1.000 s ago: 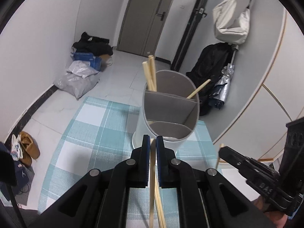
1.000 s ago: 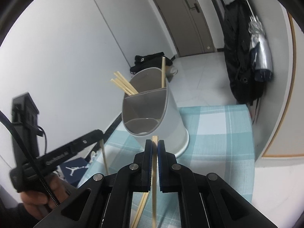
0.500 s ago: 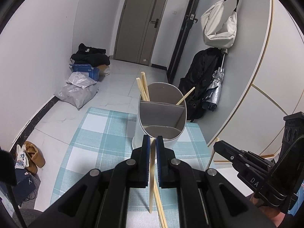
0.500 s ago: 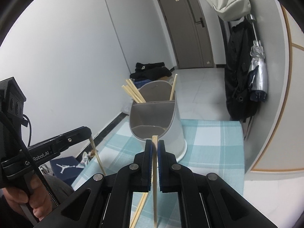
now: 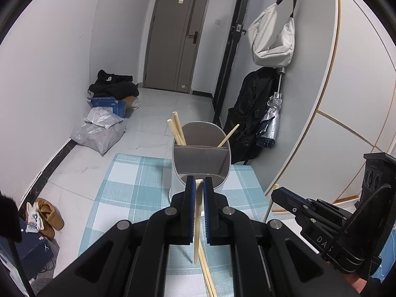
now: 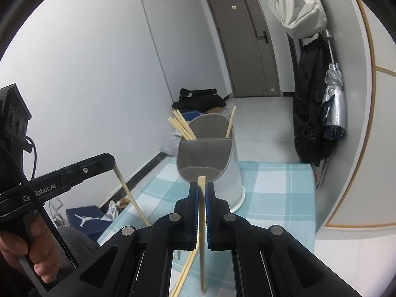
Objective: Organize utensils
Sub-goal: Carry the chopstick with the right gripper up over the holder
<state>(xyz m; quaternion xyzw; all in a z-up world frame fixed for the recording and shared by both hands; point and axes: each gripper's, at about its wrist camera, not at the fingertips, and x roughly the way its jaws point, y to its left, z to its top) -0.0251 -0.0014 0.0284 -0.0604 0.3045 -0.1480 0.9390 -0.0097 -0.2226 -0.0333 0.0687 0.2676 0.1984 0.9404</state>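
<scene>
A grey oval utensil holder (image 5: pixel 201 158) with inner dividers stands on the teal checked cloth, with chopsticks leaning in its back compartments. My left gripper (image 5: pixel 197 182) is shut on one wooden chopstick (image 5: pixel 196 225), which hangs steeply down just short of the holder. My right gripper (image 6: pixel 202 185) is shut on another chopstick (image 6: pixel 203 242), also near upright in front of the holder (image 6: pixel 210 153). Each gripper also shows in the other's view: the right gripper (image 5: pixel 276 193) at the right, the left gripper (image 6: pixel 112 162) at the left with its chopstick (image 6: pixel 128 193).
Loose chopsticks (image 5: pixel 206 274) lie on the cloth (image 5: pixel 128 193) below the grippers. The table ends just behind the holder and at the cloth's left edge. Beyond it are floor bags (image 5: pixel 99 133), shoes (image 5: pixel 47 212) and a black coat with an umbrella (image 5: pixel 269 116) by the right wall.
Both grippers have risen and drawn back from the holder, each still shut on its chopstick. The holder now looks smaller and sits lower in both views.
</scene>
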